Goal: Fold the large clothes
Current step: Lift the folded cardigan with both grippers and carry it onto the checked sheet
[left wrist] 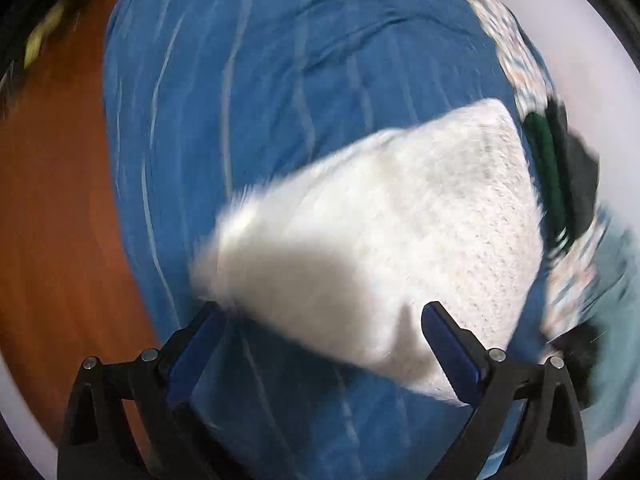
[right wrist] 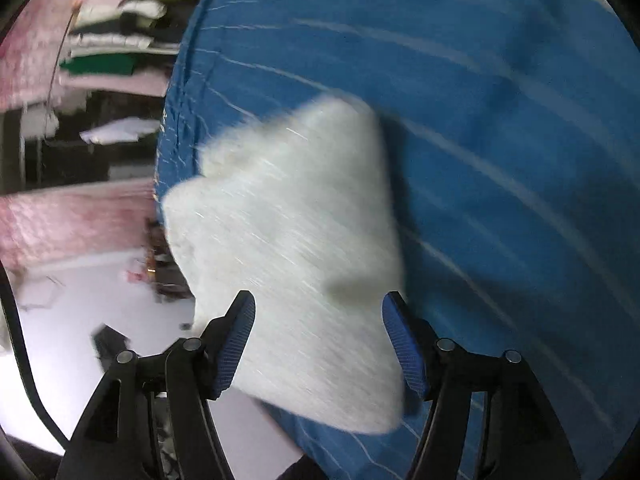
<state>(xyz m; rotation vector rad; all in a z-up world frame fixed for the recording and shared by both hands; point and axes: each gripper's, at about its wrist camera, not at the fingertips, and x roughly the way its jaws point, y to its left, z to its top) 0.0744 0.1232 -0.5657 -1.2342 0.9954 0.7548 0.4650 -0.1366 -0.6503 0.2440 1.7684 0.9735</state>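
Left gripper (left wrist: 322, 312): jaws spread wide, blue-padded fingers (left wrist: 450, 344) framing the near edge of the white garment, nothing pinched between them.
Right gripper (right wrist: 318, 312): jaws likewise wide apart, blue ribbed pads (right wrist: 240, 340) on either side of the near end of the white piece, no cloth clamped.
White fuzzy garment (left wrist: 384, 236): folded into a compact slab, lying on the blue striped cloth; seen from the right wrist (right wrist: 296, 240) reaching to that cloth's left edge and slightly past it.
Blue striped cloth (left wrist: 248, 92): wide blue spread with thin pale lines, wrinkled, covering the work surface under the garment; fills most of the right-wrist view too (right wrist: 500, 140).
Wooden floor (left wrist: 52, 216): reddish-brown, left of the blue cloth in the left-wrist view.
Patterned fabric (left wrist: 516, 52): pale print along the far right edge of the blue cloth.
Dark green item (left wrist: 546, 176): just beyond the garment's right side, next to something black; too blurred to name.
Shelves of folded clothes (right wrist: 116, 44): stacked white, green and dark pieces, upper left of the right-wrist view.
Pink quilted fabric (right wrist: 72, 220): left of the blue cloth, above a pale floor (right wrist: 80, 292).
Sharpness: both views streaked by motion blur.
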